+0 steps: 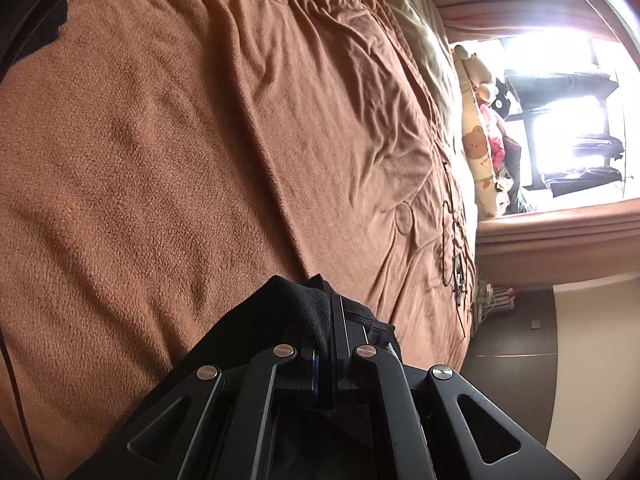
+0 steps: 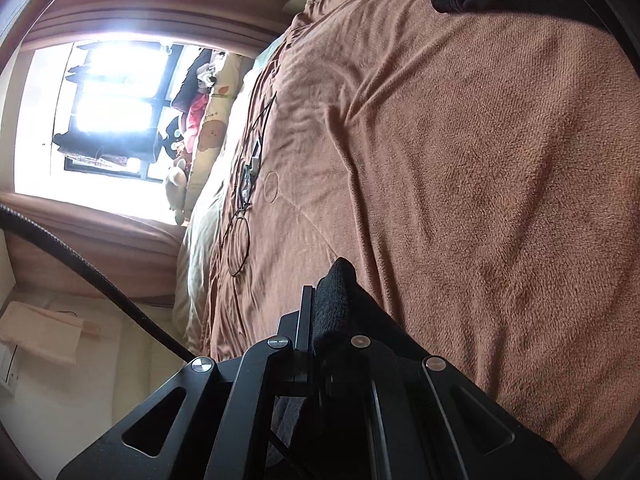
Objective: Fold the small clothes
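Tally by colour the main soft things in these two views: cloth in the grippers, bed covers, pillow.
Black: 1, the garment pinched by the left gripper and the right gripper.
Brown: 1, the blanket.
Cream: 2, the sheet and the bear-print pillow.
Total: 4

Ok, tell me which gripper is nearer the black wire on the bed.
Right, probably: the black wire loops just beside the right gripper; it lies farther aside from the left gripper.
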### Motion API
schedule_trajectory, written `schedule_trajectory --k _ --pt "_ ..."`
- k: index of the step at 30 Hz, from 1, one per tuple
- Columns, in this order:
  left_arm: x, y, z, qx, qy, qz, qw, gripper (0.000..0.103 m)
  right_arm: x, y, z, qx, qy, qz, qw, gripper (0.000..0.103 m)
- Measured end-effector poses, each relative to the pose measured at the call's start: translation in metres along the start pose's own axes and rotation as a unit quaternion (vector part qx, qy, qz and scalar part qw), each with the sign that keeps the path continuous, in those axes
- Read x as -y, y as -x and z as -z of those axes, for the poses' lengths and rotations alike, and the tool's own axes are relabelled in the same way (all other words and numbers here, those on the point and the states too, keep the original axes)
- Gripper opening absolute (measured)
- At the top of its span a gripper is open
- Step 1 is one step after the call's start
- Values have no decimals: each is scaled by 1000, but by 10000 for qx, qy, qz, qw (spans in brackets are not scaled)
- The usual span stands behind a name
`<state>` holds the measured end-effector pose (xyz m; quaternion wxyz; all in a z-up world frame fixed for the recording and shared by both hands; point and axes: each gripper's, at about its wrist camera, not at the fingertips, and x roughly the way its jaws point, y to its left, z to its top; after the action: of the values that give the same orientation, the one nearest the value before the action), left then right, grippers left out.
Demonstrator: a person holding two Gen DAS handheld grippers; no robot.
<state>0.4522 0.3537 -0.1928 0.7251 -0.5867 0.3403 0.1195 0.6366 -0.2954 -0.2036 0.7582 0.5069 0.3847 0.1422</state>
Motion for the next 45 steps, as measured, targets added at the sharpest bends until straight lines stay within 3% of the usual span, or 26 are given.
schedule_trajectory --k 5,6,7,8,9,10,11,14,17,24,30,32,39,45 --pt "-8 -16 -2 -203 92 -253 9994 4 -6 5 1 -241 38 111 9996 4" --pt "-7 -17 -2 -247 80 -250 9994 10 -10 10 3 -259 120 91 9995 4" --pt "-7 -16 -2 -275 58 -254 9993 24 -15 15 1 -267 189 77 9994 5" --pt "-5 -13 -1 -272 31 -254 9993 34 -18 20 2 -276 268 19 9993 19" --pt "-3 -9 -1 -227 -20 -260 9994 52 -23 26 3 -273 358 -20 9990 33" --pt "0 -4 0 -161 -81 -268 9995 64 -27 32 3 -239 431 -51 9988 70" --pt "4 2 1 -93 -167 -290 9994 67 -31 39 4 -180 494 -99 9986 87" --pt "13 17 2 -87 -454 -314 9984 69 -47 56 8 -232 913 -108 9955 87" --pt "21 29 4 -84 -801 -471 9956 69 -59 72 15 -400 1441 145 9886 87" --pt "29 49 14 -167 -1796 -976 9787 69 -85 98 19 -644 2599 789 9602 87" --pt "28 44 31 -408 -2549 -1517 9541 69 -122 99 30 -865 3474 1387 9233 87" --pt "25 35 37 -683 -2692 -1704 9454 69 -136 89 37 -876 3738 1615 9091 86" --pt "16 4 52 -1147 -3163 -2315 9128 69 -141 63 55 -1088 4301 2327 8655 86" --pt "14 -21 52 -1256 -3414 -2725 8907 69 -127 29 58 -1240 4445 2747 8435 86"
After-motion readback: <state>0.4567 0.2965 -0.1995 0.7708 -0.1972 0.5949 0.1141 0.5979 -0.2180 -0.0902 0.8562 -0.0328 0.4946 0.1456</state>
